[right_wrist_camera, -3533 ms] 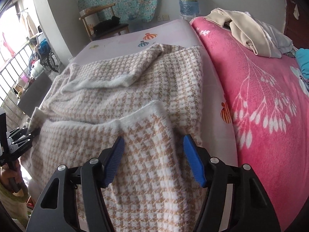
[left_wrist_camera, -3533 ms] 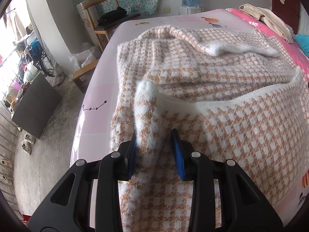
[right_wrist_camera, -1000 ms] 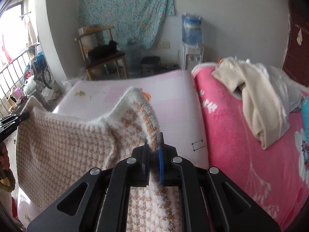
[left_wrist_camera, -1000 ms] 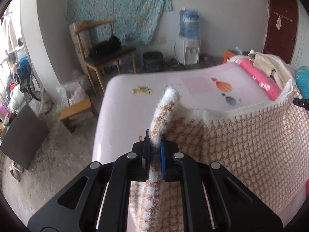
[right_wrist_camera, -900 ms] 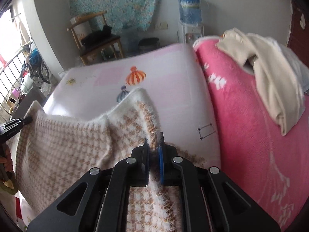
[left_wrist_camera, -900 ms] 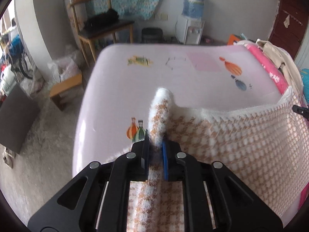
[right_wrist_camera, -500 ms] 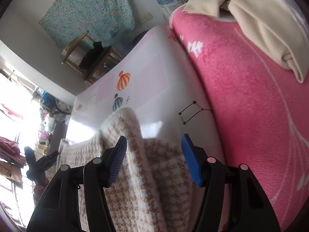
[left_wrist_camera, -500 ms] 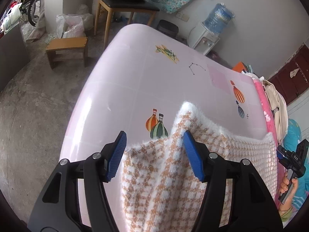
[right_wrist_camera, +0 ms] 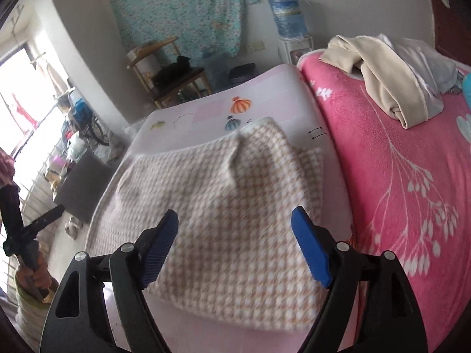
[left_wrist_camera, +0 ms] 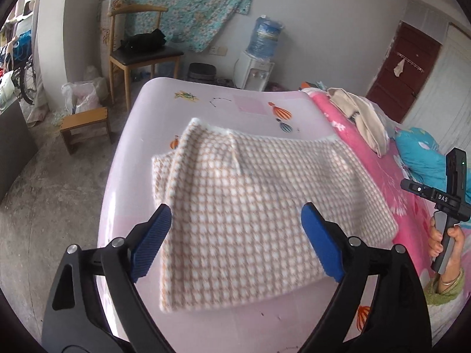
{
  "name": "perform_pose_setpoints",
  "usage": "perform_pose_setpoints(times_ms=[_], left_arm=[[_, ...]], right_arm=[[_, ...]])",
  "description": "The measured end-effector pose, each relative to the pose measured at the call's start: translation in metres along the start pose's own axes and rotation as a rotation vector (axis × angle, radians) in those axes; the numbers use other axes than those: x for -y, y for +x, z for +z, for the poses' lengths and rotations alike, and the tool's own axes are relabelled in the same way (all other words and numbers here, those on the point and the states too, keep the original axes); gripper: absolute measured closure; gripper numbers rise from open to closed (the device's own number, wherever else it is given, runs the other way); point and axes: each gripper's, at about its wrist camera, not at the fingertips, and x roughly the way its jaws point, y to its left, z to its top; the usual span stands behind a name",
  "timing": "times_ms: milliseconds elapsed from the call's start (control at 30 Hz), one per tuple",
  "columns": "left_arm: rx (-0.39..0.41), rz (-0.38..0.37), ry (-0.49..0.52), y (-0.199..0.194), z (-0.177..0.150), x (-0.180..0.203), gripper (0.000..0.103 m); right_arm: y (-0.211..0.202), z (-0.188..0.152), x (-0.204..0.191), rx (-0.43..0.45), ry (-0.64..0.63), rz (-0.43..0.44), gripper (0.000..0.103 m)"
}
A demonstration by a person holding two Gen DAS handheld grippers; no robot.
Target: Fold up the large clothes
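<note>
A fuzzy white-and-tan houndstooth garment (left_wrist_camera: 250, 203) lies folded into a rough rectangle on the pale pink bed sheet (left_wrist_camera: 223, 100). In the right wrist view the same garment (right_wrist_camera: 223, 206) lies doubled over, its far edge near the balloon prints. My left gripper (left_wrist_camera: 235, 223) hovers above the garment's near part, its blue-padded jaws opening wide with nothing pressed between them. My right gripper (right_wrist_camera: 235, 232) stands likewise above the near edge, jaws opening, clear of the cloth. A hand holds the right gripper's handle (left_wrist_camera: 447, 203) at the right edge of the left wrist view.
A pink fleece blanket (right_wrist_camera: 412, 161) covers the bed's right side, with a beige garment heap (right_wrist_camera: 382, 67) on it. Beyond the bed's far end stand a wooden chair (left_wrist_camera: 138, 53), a low stool (left_wrist_camera: 85, 123) and a water dispenser (left_wrist_camera: 259, 58). A dark cabinet (right_wrist_camera: 79, 182) stands on the floor at left.
Both grippers carried the garment's edge to the far side, then let go as their jaws opened. They have since pulled back toward the near side, and the garment lies folded over.
</note>
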Motion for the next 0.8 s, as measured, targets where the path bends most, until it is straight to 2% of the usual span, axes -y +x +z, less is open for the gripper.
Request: perform_pose_setpoints(times_ms=[67, 167, 233, 333, 433, 567, 667, 800], left_arm=[[0.016, 0.008, -0.002, -0.014, -0.022, 0.016, 0.012], [0.049, 0.064, -0.001, -0.027, -0.053, 0.037, 0.008], [0.081, 0.122, -0.014, -0.032, -0.072, 0.05, 0.008], [0.079, 0.167, -0.027, -0.031, -0.091, 0.065, 0.008], [0.059, 0.246, -0.025, -0.028, -0.097, 0.076, 0.008], [0.045, 0.301, -0.01, -0.031, -0.101, 0.089, 0.008], [0.082, 0.324, -0.024, -0.036, -0.099, 0.095, 0.008], [0.119, 0.391, -0.012, -0.042, -0.094, 0.102, 0.008]], right_arm=[[-0.014, -0.024, -0.019, 0.01, -0.029, -0.011, 0.017], [-0.025, -0.056, -0.042, 0.004, -0.061, -0.026, 0.013], [-0.03, -0.074, -0.055, 0.005, -0.084, -0.059, 0.012], [-0.036, -0.094, -0.069, 0.022, -0.099, -0.127, 0.01], [-0.046, -0.106, -0.076, 0.064, -0.084, -0.197, 0.007], [-0.056, -0.112, -0.082, 0.103, -0.098, -0.277, 0.006], [-0.059, -0.113, -0.087, 0.121, -0.127, -0.342, 0.006], [-0.064, -0.114, -0.091, 0.139, -0.152, -0.406, 0.006]])
